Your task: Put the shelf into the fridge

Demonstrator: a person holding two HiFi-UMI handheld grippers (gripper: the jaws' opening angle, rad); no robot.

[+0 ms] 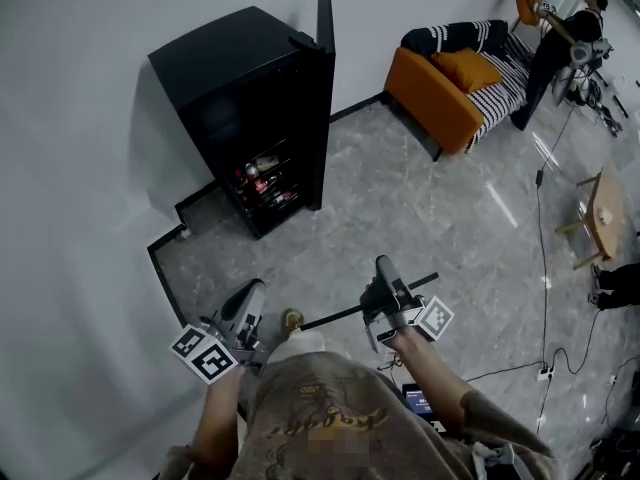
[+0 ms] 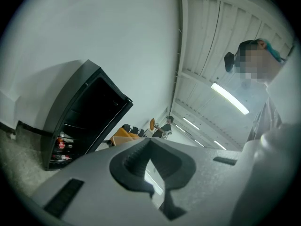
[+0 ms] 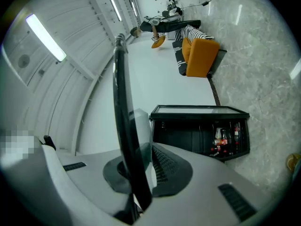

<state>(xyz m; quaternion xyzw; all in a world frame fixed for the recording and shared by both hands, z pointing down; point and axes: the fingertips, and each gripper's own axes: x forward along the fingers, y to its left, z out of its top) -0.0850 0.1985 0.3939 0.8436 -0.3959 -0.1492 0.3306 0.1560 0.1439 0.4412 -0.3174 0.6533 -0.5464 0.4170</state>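
The black fridge (image 1: 240,88) stands against the wall with its door (image 1: 325,88) swung open; bottles (image 1: 262,180) sit on its lower racks. It also shows as the fridge (image 2: 80,121) in the left gripper view and the fridge (image 3: 197,126) in the right gripper view. My right gripper (image 1: 383,273) (image 3: 137,161) is shut on the shelf (image 1: 330,316) (image 3: 120,102), a thin black-framed pane seen edge-on, held above the floor well short of the fridge. My left gripper (image 1: 252,293) (image 2: 150,142) hangs beside it, shut, with nothing in it.
An orange armchair (image 1: 440,93) with a striped blanket stands right of the fridge. A person (image 1: 560,38) sits at the back right. A small wooden table (image 1: 603,213) and cables (image 1: 545,268) lie on the marble floor at right.
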